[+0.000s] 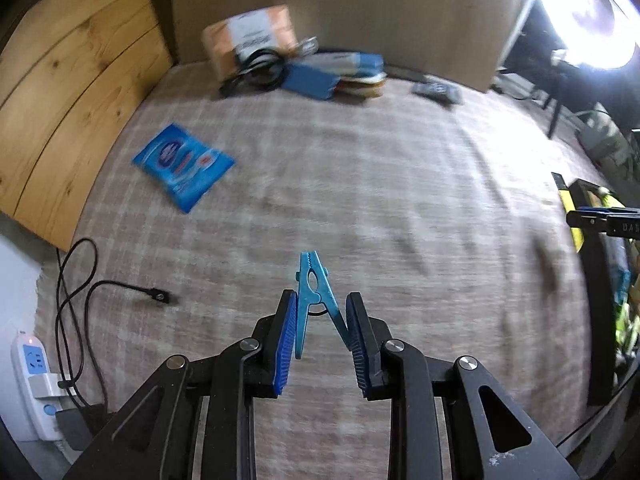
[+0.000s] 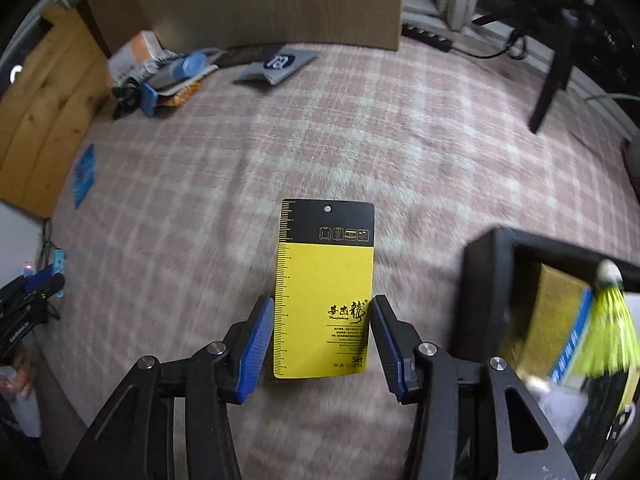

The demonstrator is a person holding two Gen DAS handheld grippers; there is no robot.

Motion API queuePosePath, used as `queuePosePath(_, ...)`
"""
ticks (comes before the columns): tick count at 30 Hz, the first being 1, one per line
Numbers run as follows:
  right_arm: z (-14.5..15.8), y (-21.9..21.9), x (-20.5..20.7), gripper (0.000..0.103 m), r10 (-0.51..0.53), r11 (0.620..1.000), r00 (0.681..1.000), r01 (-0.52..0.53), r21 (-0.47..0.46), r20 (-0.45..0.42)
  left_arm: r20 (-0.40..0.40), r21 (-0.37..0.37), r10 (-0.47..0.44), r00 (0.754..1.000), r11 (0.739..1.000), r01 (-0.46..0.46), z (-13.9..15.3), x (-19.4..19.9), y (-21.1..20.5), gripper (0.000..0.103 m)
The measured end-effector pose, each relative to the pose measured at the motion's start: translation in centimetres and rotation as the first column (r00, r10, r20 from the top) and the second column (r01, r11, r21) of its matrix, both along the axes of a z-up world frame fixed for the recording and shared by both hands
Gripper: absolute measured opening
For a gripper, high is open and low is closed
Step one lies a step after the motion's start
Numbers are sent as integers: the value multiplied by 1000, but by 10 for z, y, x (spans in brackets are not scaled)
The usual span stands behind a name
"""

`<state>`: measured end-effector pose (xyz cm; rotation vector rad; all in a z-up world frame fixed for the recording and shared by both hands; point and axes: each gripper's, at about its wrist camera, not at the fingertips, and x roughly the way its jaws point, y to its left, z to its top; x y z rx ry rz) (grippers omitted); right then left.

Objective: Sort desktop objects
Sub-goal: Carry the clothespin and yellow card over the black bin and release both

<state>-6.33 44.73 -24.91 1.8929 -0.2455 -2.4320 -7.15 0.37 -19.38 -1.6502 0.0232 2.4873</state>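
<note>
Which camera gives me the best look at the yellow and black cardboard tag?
The right wrist view: the yellow and black cardboard tag faces the lens, printing readable, clamped edge to edge in the right gripper. The left wrist view shows only a thin yellow sliver of it at the far right edge, seen nearly edge-on.

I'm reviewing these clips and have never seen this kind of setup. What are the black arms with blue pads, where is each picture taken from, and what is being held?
There is no robot here: a person holds a two-finger gripper in each hand, and a fisheye camera on each looks forward along its fingers. One picture is from the left gripper, whose blue-padded fingers pinch a blue clothespin. The other is from the right gripper, closed on a yellow and black card. Below both lies a checked cloth with a blue packet, a black cable and a pile of items by the far wall. A black box holding a yellow shuttlecock sits to the right.
</note>
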Motion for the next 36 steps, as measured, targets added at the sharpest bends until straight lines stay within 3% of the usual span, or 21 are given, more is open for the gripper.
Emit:
queuePosePath(1,0,-17,-1,45,-8,1000,1000,8,-6,-10,-8,9,-18,1000,1000,18,5,2,9,27)
queuePosePath(5,16,-20,24,46,-51,999,997,51,-11,-57,-35,41,-102,994,994,104,18,8,52,27)
queuePosePath(12,25,16,65,46,-172,985,980,169,-34,-97,-56,65,-282,958,956,286,32,19,156,27)
queuePosePath(19,39,77,131,46,-315,948,941,318,3,-126,-81,95,-462,883,879,468,42,38,272,27)
queuePosePath(26,42,130,188,46,-429,900,894,435,19,-127,-90,114,-588,804,796,595,45,63,360,27)
queuePosePath(36,33,172,232,46,-523,850,846,527,14,-105,-85,128,-690,719,708,695,44,94,438,27)
